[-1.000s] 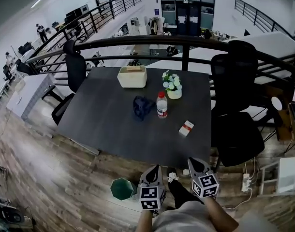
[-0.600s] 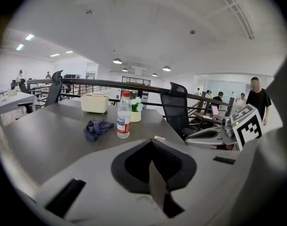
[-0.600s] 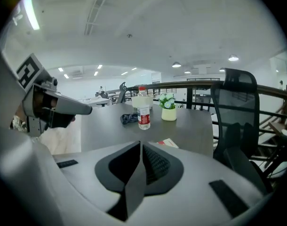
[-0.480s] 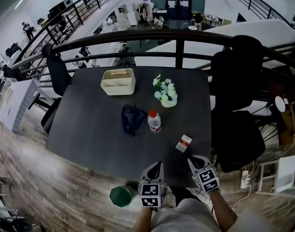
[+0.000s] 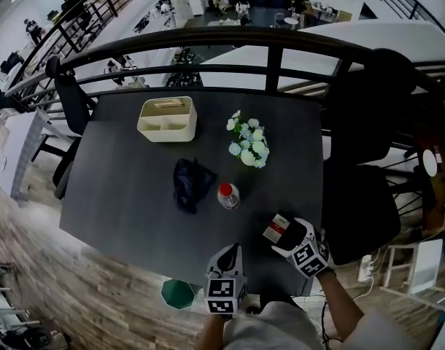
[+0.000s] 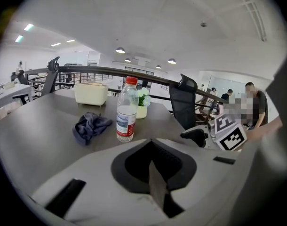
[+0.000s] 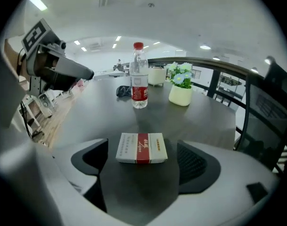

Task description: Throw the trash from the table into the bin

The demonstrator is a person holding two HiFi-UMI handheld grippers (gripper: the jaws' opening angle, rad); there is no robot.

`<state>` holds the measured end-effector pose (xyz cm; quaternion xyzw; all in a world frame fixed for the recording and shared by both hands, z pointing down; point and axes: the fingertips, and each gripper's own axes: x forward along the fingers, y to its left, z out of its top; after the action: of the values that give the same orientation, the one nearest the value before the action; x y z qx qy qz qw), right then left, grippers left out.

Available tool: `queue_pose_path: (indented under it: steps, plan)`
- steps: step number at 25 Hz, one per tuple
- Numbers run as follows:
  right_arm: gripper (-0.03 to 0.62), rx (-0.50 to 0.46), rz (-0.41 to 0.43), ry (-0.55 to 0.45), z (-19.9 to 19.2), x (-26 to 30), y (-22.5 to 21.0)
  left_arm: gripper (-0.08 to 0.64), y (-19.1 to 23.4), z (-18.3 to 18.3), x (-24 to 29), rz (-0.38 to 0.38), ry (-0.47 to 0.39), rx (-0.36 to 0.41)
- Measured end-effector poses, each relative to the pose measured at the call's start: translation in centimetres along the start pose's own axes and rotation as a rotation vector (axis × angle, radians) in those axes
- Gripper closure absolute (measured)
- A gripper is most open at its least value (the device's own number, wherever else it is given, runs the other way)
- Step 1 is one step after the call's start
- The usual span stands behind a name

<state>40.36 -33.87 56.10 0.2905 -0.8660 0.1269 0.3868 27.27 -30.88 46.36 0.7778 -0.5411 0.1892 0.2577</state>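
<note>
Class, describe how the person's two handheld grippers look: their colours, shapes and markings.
The left gripper and right gripper match. Each has a pale grey moulded body that widens into two fingers lined with dark ribbed pads. Each carries a cube printed with black-and-white square markers.

Open tabletop (image 7: 101, 112) around box (image 7: 141, 148); bottle (image 7: 139, 79) beyond

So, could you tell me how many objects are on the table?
5: a cream box back left, a flower pot back right, a dark cloth centre, a bottle beside it, and a red-and-white pack front right. None seems hidden.
</note>
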Motion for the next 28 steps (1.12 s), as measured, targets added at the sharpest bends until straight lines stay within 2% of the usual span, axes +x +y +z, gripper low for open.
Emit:
queue_pose_path:
  steps: [4,8,11,14,18,23,28]
  plan:
    - [0.078,-0.072,0.069,0.097,-1.0,3.0,0.5,0.537,0.9,-0.5,0.6,0.035,0.006,-0.016]
    - [0.068,-0.051,0.104,0.175,-2.1,4.4,0.7,0.537,1.3,-0.5,1.1,0.043,0.012,-0.035]
    - [0.076,-0.037,0.117,0.176,-2.1,4.4,0.9,0.537,1.9,-0.6,1.2,0.058,0.007,-0.050]
    - [0.141,-0.025,0.130,0.172,-2.3,4.4,1.2,0.537,2.8,-1.0,0.7,0.086,-0.005,-0.074]
    - [0.141,-0.003,0.131,0.124,-0.6,4.3,2.1,0.537,4.9,-1.5,-1.1,0.143,-0.032,-0.121]
    - [0.140,-0.076,0.174,0.077,2.9,4.8,7.1,0.537,8.5,-3.2,-5.4,0.222,-0.074,-0.172]
    - [0.140,-0.188,0.273,0.032,7.1,5.8,15.6,0.537,12.6,-6.1,-12.5,0.322,-0.133,-0.233]
